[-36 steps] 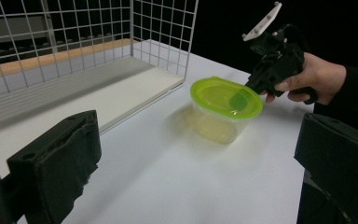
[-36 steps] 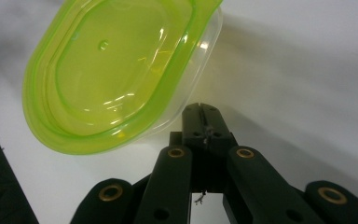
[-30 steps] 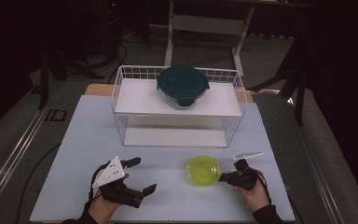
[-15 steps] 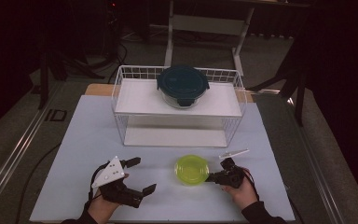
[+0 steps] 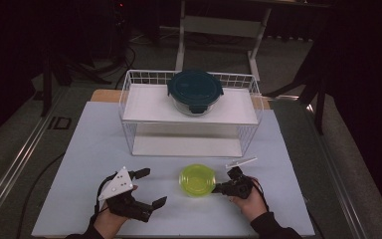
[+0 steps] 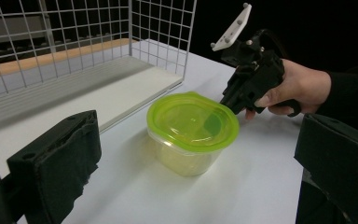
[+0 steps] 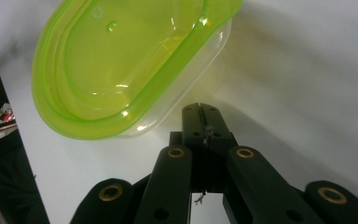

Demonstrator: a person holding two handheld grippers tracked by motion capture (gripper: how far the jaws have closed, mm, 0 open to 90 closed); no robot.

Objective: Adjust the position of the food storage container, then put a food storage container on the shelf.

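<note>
A clear tub with a lime-green lid (image 5: pixel 197 179) stands on the white table near its front edge. My right gripper (image 5: pixel 219 189) is shut, with nothing between its jaws. Its closed tips rest against the right side of the tub (image 7: pixel 121 60), just under the lid's rim. The right gripper (image 7: pixel 204 112) lies low over the table. My left gripper (image 5: pixel 153 187) rests open to the left of the tub. Through its wide jaws I look at the tub (image 6: pixel 192 123), with the right gripper (image 6: pixel 240 95) and its hand behind it.
A white wire rack (image 5: pixel 129 107) stands across the back of the table, with a shelf on top and open room beneath. On the shelf sits a glass bowl with a dark teal lid (image 5: pixel 195 91). Dark floor surrounds the table (image 5: pixel 94 144).
The right gripper has slid leftward along the table, and the green-lidded tub has moved left with it, towards the middle. The left gripper has stayed where it was.
</note>
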